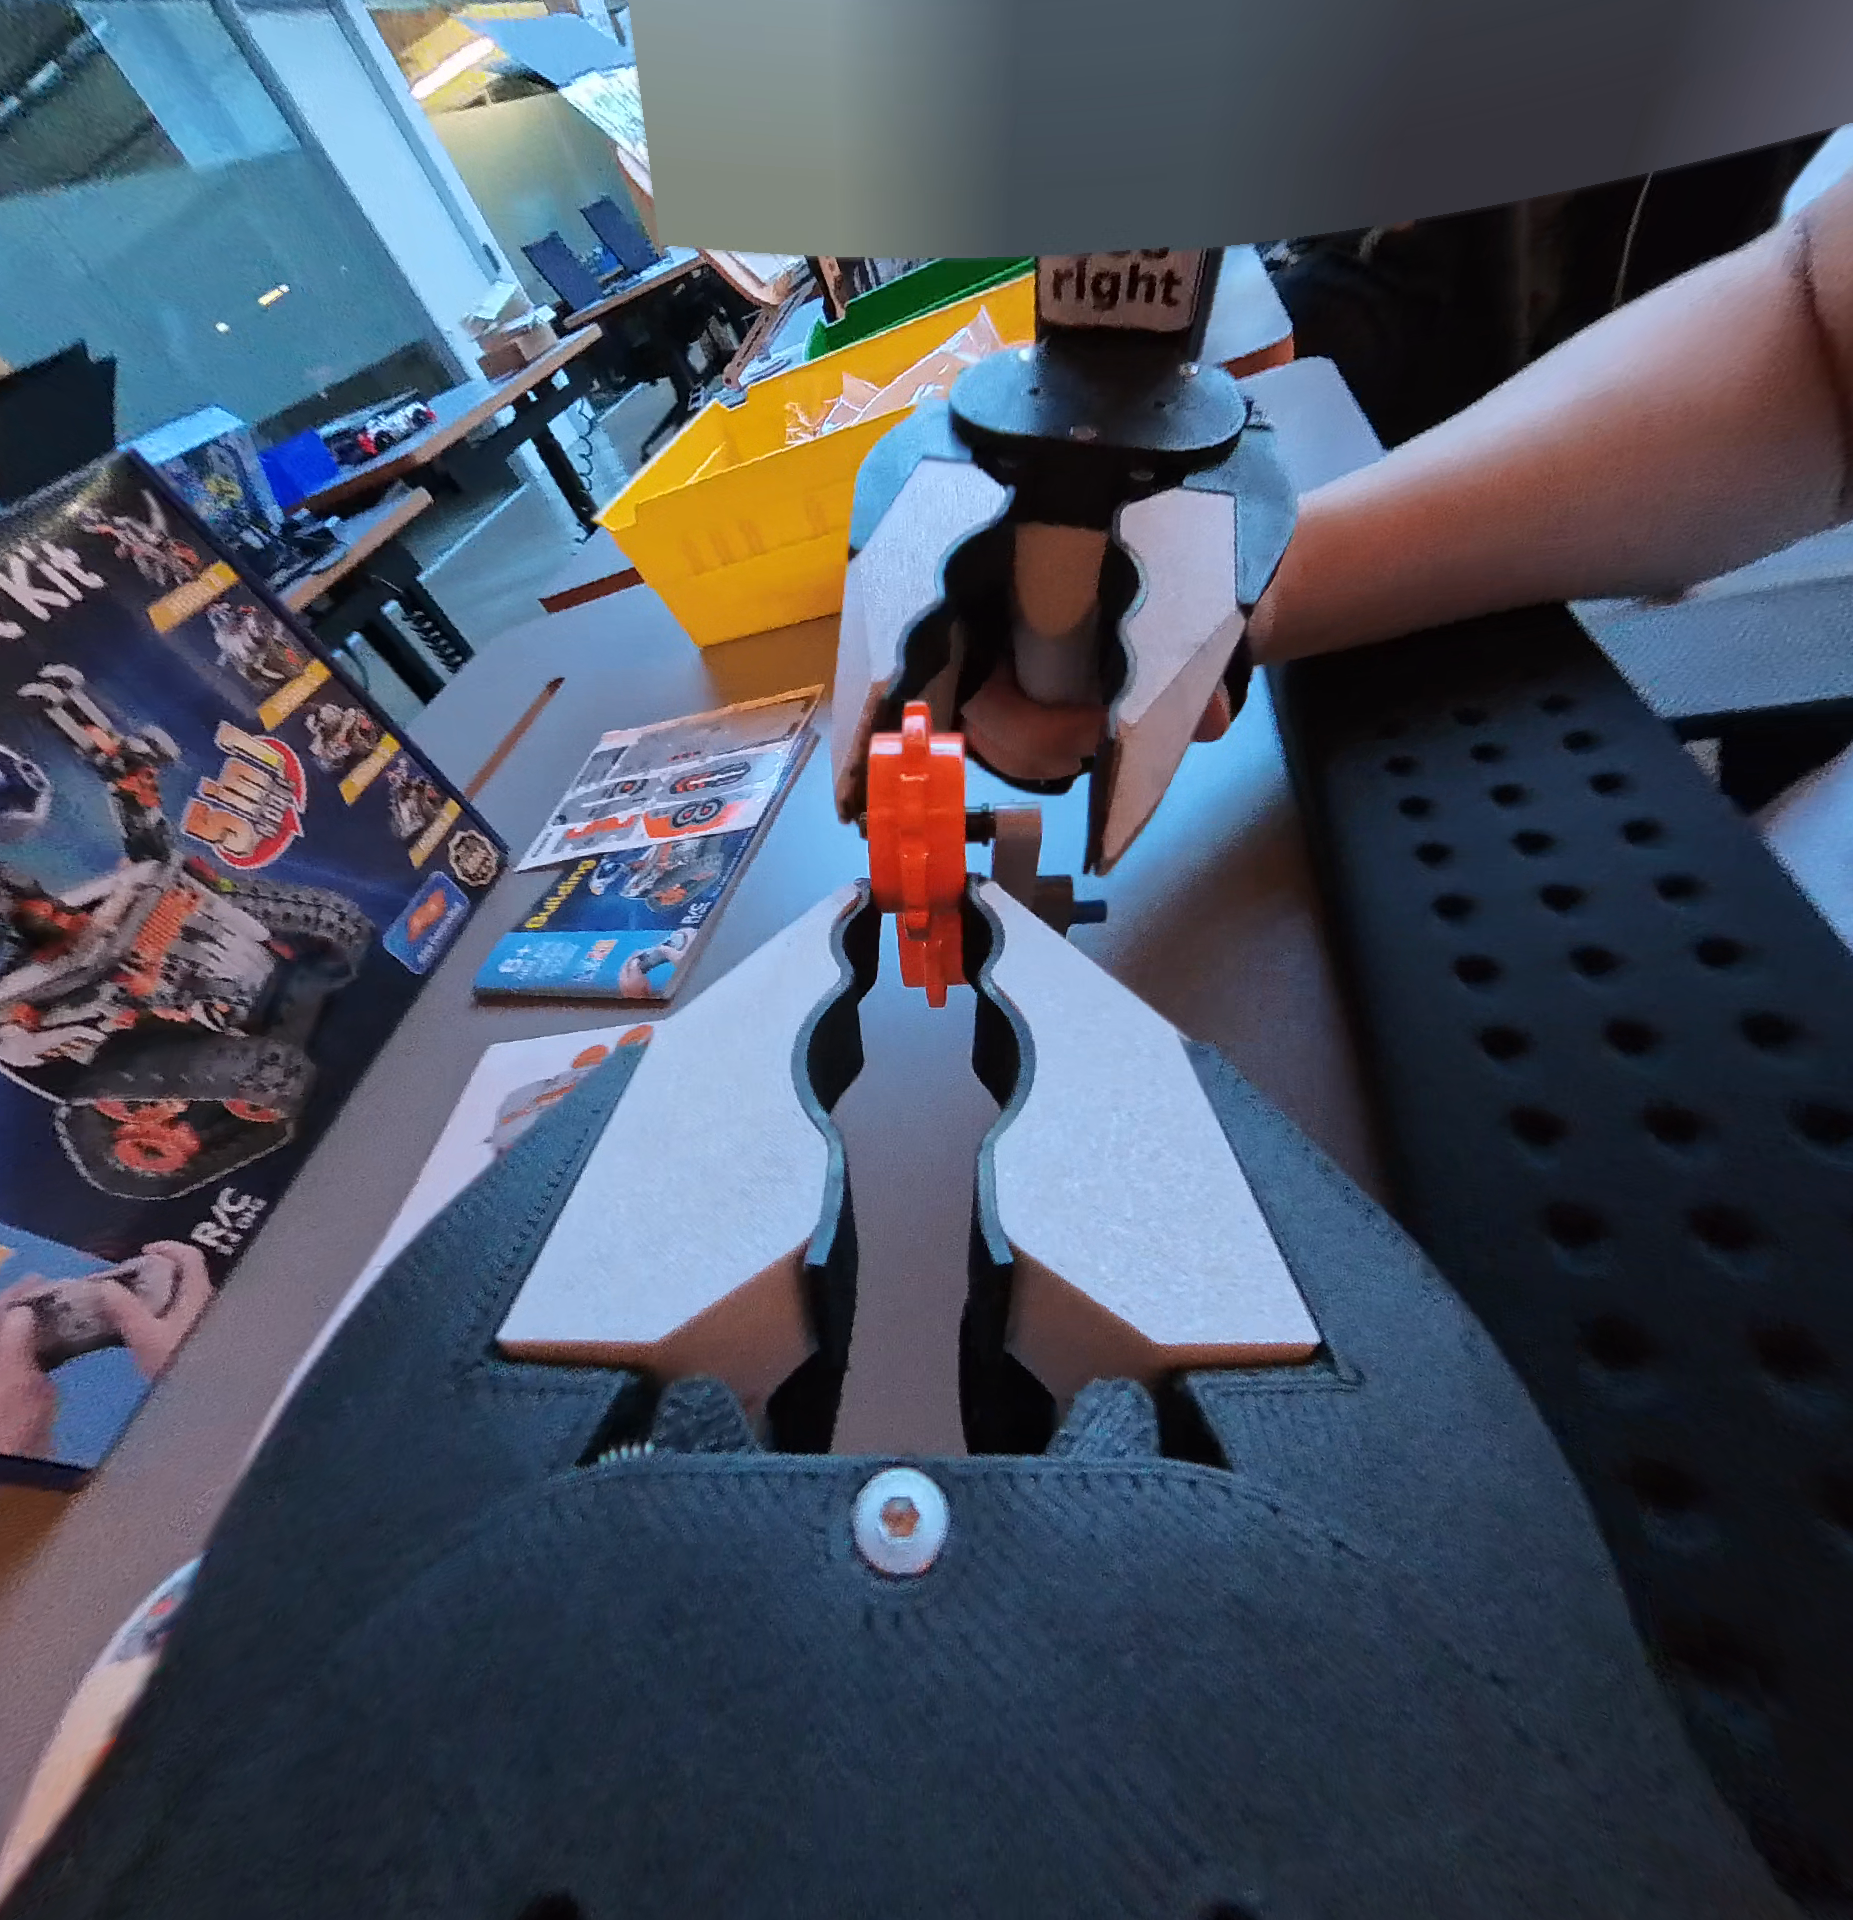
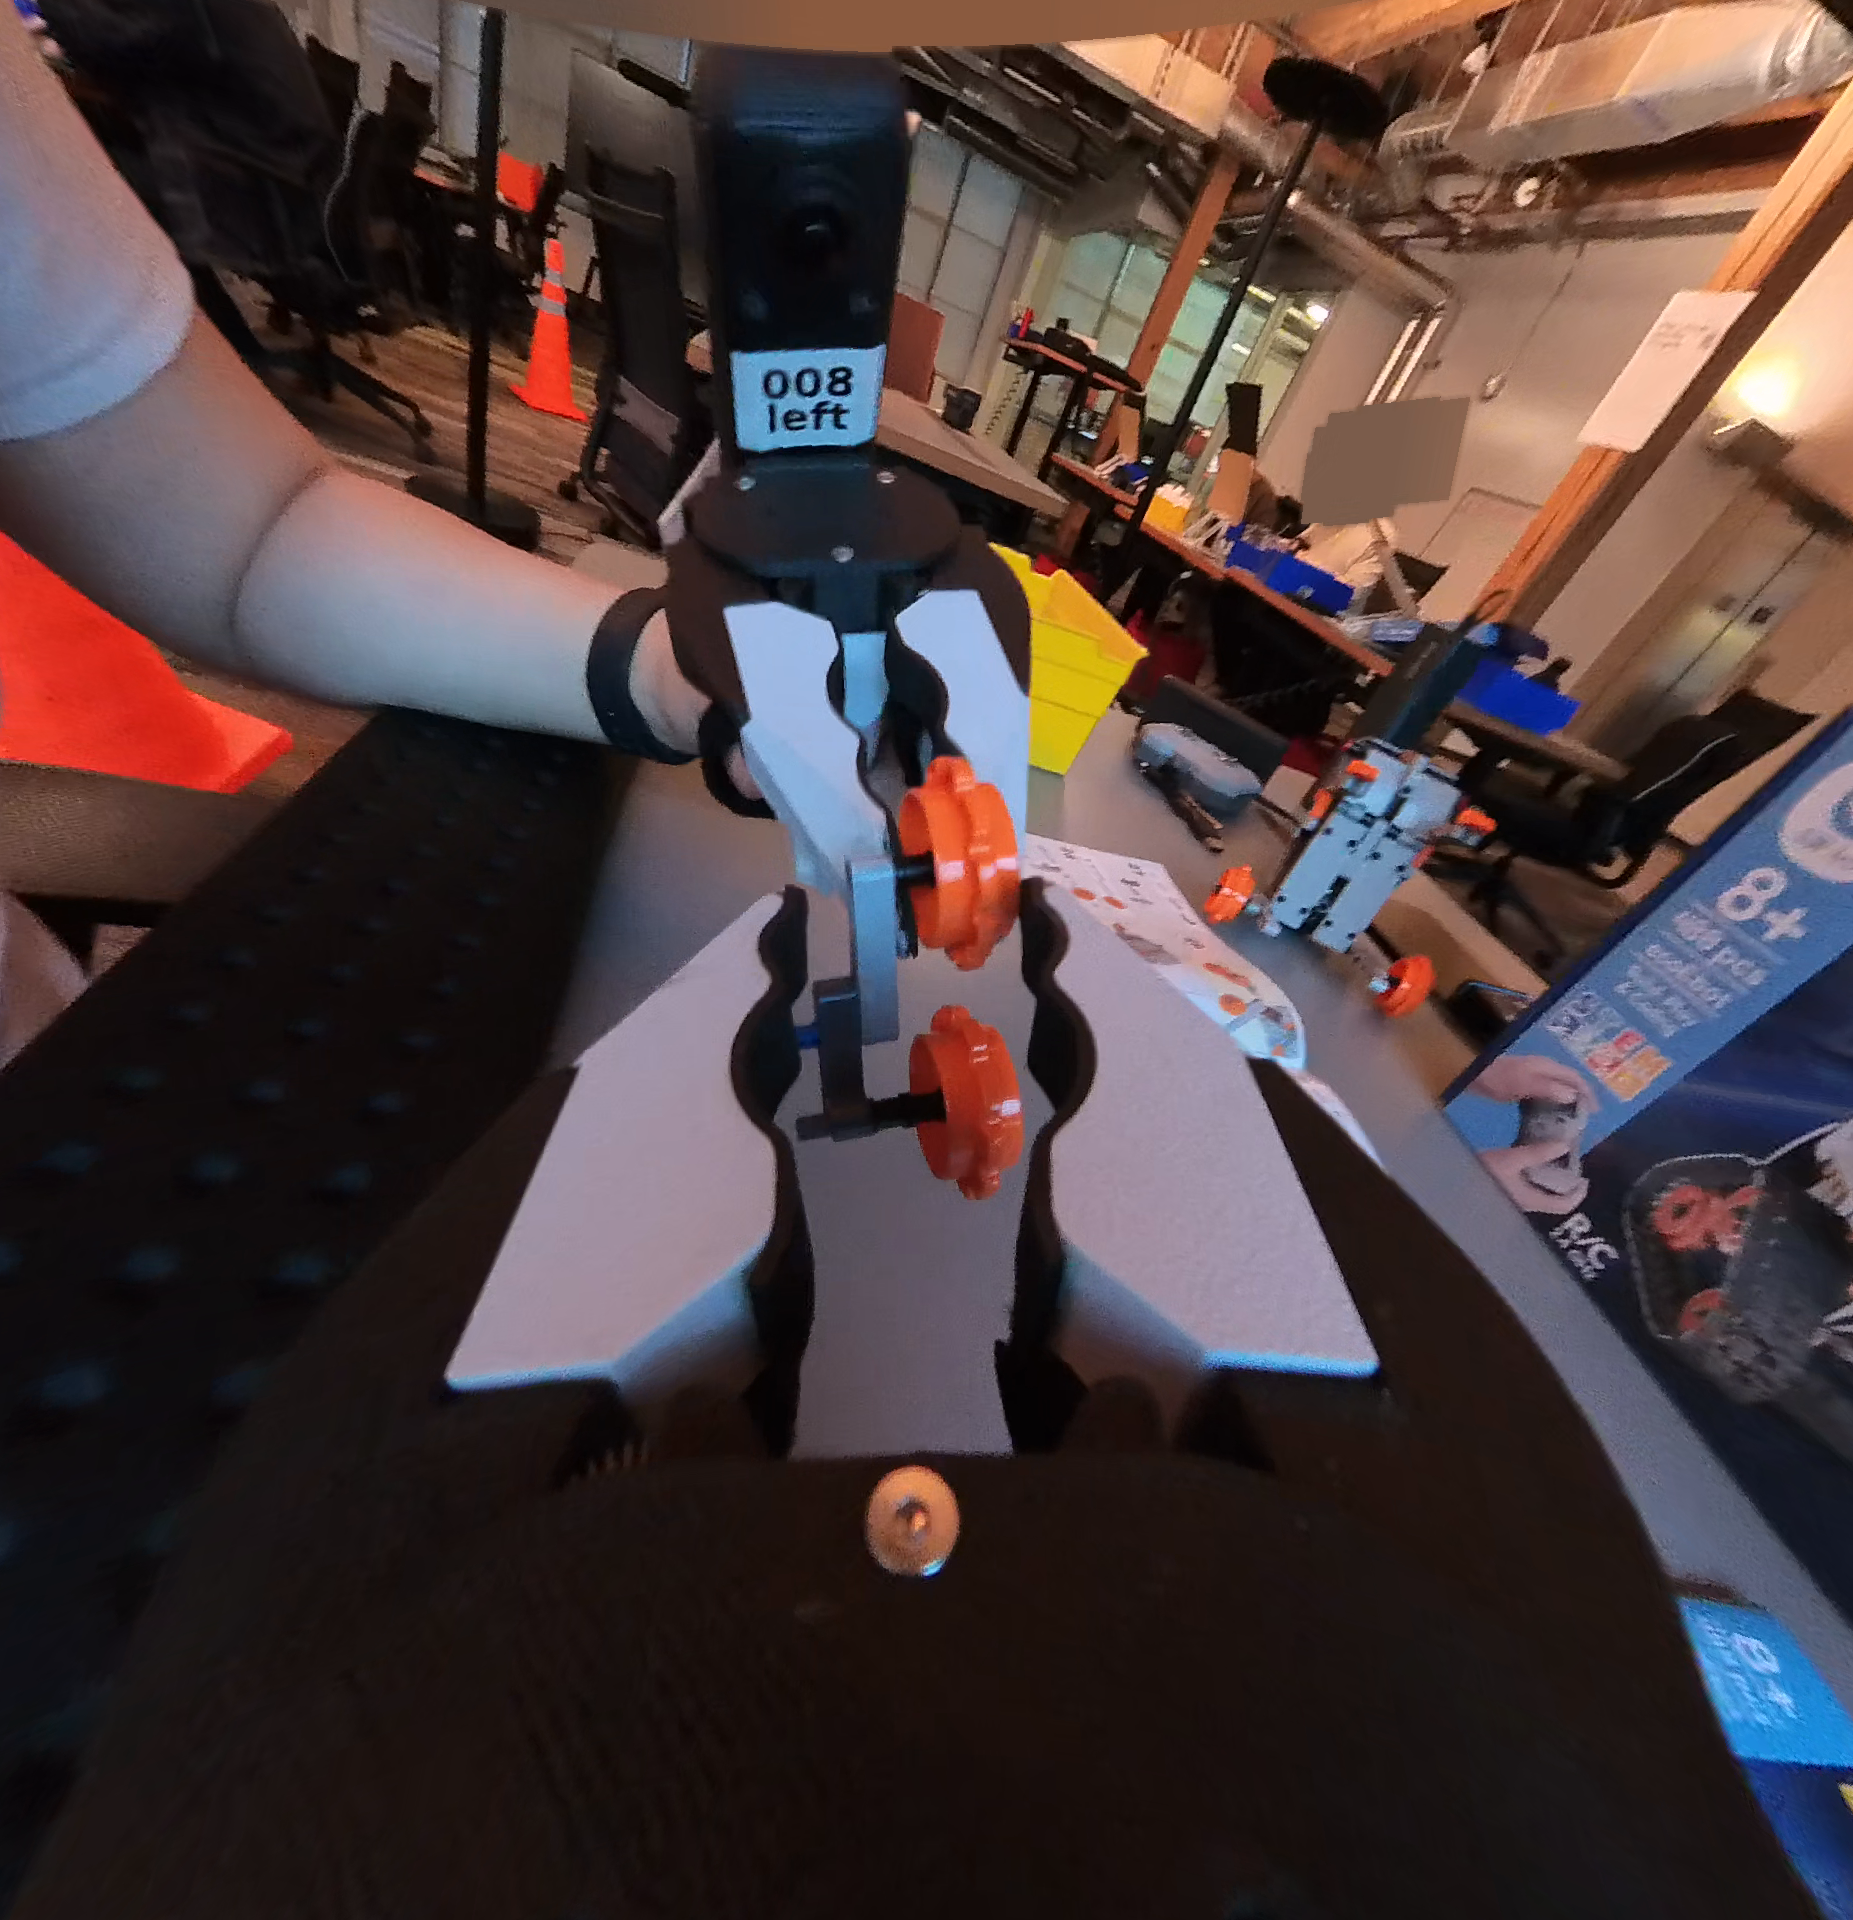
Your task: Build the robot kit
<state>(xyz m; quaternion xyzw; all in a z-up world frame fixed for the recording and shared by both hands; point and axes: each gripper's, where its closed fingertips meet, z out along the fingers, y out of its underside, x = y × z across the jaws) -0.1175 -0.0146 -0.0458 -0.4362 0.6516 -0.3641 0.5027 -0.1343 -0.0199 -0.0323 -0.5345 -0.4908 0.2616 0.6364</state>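
At frame centre, the left gripper (image 1: 917, 914) pinches an orange sprocket wheel (image 1: 914, 852) on a small grey assembly (image 2: 872, 961) carrying a second orange wheel (image 2: 966, 1114). The right gripper (image 2: 901, 935) stands around that assembly; whether it grips is unclear. At upper centre, a yellow bin (image 1: 735, 520) holds pale parts bags. A toy kit box (image 1: 174, 883) stands left, a booklet (image 1: 641, 894) flat beside it.

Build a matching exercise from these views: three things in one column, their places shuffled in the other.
1. orange wheel
2. yellow bin
3. booklet

a. lying flat on the table
b. between the fingertips of the left gripper
c. at the table's far end, beyond both grippers

Pairs: 1-b, 2-c, 3-a.
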